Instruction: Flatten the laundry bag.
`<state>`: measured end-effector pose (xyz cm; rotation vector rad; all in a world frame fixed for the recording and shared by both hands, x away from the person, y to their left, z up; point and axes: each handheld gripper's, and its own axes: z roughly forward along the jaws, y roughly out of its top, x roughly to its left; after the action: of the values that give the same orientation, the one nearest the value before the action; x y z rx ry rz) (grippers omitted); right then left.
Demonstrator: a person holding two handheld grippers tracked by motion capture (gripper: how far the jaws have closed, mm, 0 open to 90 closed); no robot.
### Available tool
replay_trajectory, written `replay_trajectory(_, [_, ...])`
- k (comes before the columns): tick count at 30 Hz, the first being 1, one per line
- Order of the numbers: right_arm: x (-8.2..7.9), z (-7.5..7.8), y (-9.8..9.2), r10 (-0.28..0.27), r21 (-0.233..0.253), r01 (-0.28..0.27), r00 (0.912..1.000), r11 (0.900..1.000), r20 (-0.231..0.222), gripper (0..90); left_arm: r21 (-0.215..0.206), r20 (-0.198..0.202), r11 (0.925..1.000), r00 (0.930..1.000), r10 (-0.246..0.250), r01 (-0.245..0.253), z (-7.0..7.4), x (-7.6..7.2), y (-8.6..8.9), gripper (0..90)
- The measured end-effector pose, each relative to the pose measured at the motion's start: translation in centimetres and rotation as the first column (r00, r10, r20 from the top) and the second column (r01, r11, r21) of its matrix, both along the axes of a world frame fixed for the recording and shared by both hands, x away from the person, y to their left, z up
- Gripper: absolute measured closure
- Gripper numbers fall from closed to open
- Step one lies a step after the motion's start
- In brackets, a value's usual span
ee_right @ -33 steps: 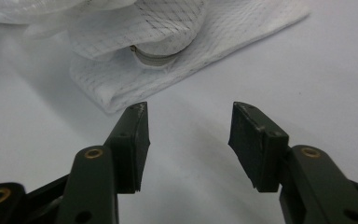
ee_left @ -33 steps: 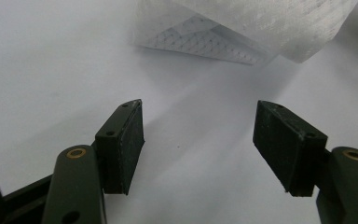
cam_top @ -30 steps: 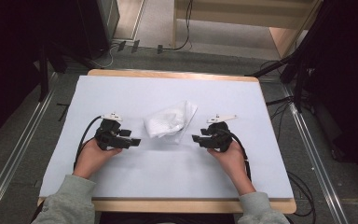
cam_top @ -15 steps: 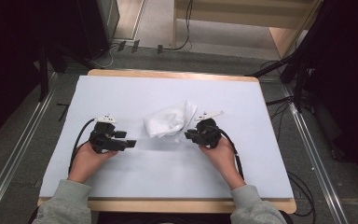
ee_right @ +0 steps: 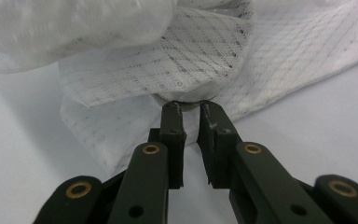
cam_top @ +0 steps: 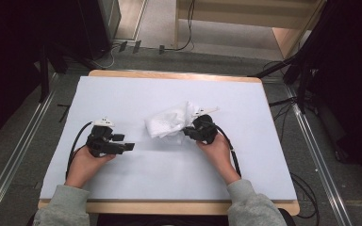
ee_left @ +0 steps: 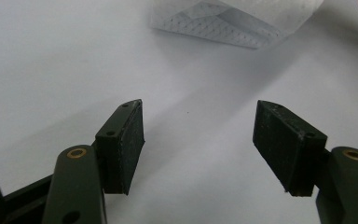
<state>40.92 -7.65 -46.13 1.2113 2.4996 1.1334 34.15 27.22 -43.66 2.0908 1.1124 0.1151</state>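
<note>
Your cloth [cam_top: 168, 123] lies crumpled mid-counter [cam_top: 136, 96], with bare surface all around and edges well off. Your right tool [ee_right: 189, 106] has nearly closed at its near edge; whether it pinches fabric is unclear. Your left tool [ee_left: 198, 135] gapes wide, the cloth well ahead.

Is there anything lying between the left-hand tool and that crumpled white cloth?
Nothing: bare white table separates the left gripper from the cloth, as the high view and left gripper view show.

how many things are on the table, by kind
crumpled white cloth: 1, with the right claw nearly closed at its edge
handheld black claws: 2, the left claw wide open on bare table
total: 3
</note>
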Motion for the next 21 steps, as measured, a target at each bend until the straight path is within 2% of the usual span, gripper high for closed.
replay_trajectory(2, [0.3,0.3,0.2,0.01,0.0,-0.01,0.9998,1.0,0.017,81.2,0.001,-0.002,1.0,1.0,0.003,-0.003,0.0,0.0,0.1,34.6])
replay_trajectory(7, [0.7,0.7,0.6,0.012,0.006,-0.012,0.9998,1.0,0.016,81.4,0.005,-0.003,1.0,1.0,0.007,-0.007,-0.1,-0.4,0.3,34.7])
replay_trajectory(12, [1.3,1.5,1.5,0.029,0.021,-0.03,0.9987,0.999,0.043,82.8,0.001,0.0,0.9995,0.9995,0.032,-0.032,0.0,-1.0,1.2,34.6])
replay_trajectory(13, [1.4,1.6,1.7,0.032,0.019,-0.033,0.9987,0.999,0.039,82.9,-0.008,0.002,0.9992,0.9992,0.039,-0.039,0.0,-1.1,1.3,34.6])
replay_trajectory(21, [1.9,2.5,2.4,0.048,0.036,-0.05,0.9974,0.998,0.053,82.9,-0.001,-0.003,0.9982,0.9982,0.06,-0.06,-0.1,-1.7,1.9,34.6])
